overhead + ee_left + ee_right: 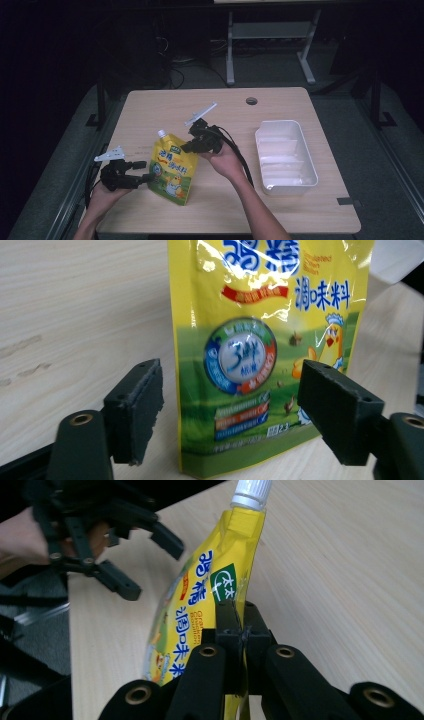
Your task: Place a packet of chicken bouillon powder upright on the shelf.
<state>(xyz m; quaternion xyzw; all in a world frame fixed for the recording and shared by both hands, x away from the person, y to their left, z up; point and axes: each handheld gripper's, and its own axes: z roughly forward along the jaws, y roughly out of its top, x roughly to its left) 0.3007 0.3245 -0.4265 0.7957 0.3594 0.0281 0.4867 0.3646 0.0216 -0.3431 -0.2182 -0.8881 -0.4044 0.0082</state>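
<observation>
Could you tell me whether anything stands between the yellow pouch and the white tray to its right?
Nothing visible does: bare table lies between the yellow pouch, pinched at its edge by the right gripper, and the white tray.

You had the pouch (172, 170) standing on the desk (220, 210), left of centre. The tray (285, 158) sat well apart to its right.

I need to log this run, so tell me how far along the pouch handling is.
Done: the right gripper has clamped the yellow spouted pouch by its side edge. In hand: the pouch stands upright on the table while the left gripper sits open, its pads clear of the pouch. Left: probably moving it to the white bin, which holds nothing yet.
</observation>
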